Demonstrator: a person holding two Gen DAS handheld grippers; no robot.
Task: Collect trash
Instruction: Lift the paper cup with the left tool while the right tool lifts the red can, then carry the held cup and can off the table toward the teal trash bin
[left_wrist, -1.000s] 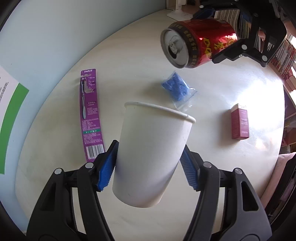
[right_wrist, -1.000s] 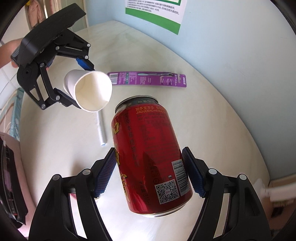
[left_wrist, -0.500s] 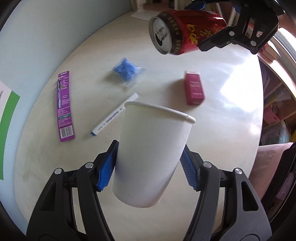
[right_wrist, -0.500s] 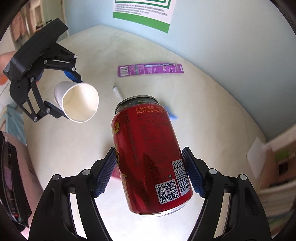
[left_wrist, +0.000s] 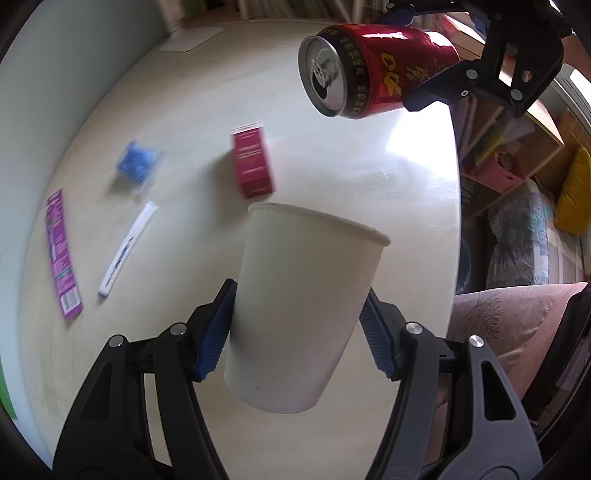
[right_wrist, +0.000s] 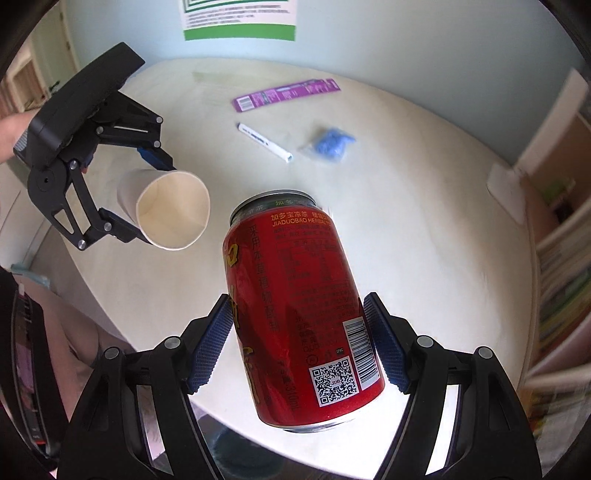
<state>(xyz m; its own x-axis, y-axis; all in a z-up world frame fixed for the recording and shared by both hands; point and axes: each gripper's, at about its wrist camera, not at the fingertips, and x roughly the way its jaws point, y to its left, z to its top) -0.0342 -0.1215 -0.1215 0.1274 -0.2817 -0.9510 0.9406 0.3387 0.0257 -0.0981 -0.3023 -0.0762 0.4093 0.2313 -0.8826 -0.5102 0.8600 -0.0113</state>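
Note:
My left gripper (left_wrist: 299, 332) is shut on a white paper cup (left_wrist: 303, 306) and holds it above the round table. The cup also shows in the right wrist view (right_wrist: 170, 210), mouth toward the camera. My right gripper (right_wrist: 295, 339) is shut on a red drink can (right_wrist: 295, 314), held in the air; the can shows at the top right of the left wrist view (left_wrist: 373, 70). On the cream table (left_wrist: 332, 170) lie a dark pink box (left_wrist: 253, 164), a blue wrapped packet (right_wrist: 330, 144), a white pen (right_wrist: 264, 142) and a purple toothbrush pack (right_wrist: 286, 94).
The table stands against a pale blue wall with a green-and-white poster (right_wrist: 240, 18). Bookshelves (right_wrist: 561, 258) are on the right of the right wrist view. Past the table edge lie cushions and bedding (left_wrist: 517, 236).
Both grippers have pulled back and swung over the table with cup and can still held. The pink box and table edge now sit nearer the cup in the left wrist view.

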